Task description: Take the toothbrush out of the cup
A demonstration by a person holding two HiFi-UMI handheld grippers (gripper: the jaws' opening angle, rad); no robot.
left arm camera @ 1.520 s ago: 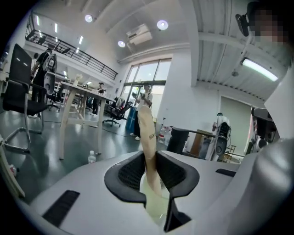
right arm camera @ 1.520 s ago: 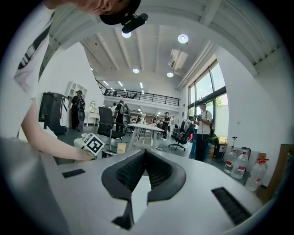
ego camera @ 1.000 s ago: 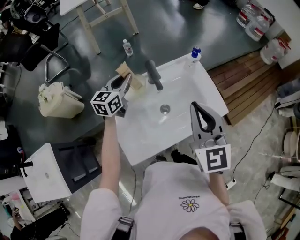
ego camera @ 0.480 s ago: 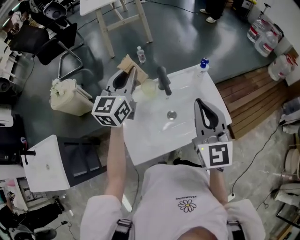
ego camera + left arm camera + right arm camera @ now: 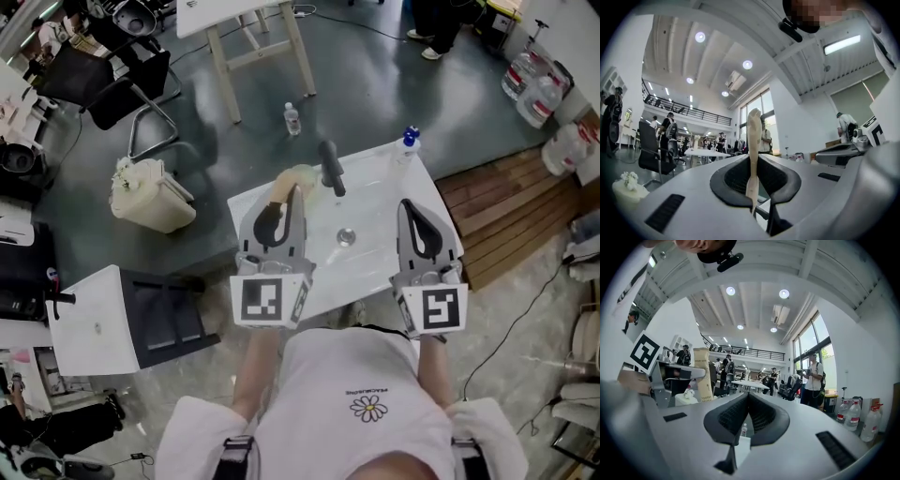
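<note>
My left hand-held gripper [image 5: 292,192] has come up and back from the cup [image 5: 305,176] at the back of the white sink [image 5: 375,220], and it is clenched on the toothbrush [image 5: 753,131], which stands upright between the jaws. A second ago it was still low at the sink's back left edge; now the toothbrush is up in the air with it, so I judge the extraction essentially done. My right hand-held gripper [image 5: 427,208] hovers over the sink, jaws together and empty.
</note>
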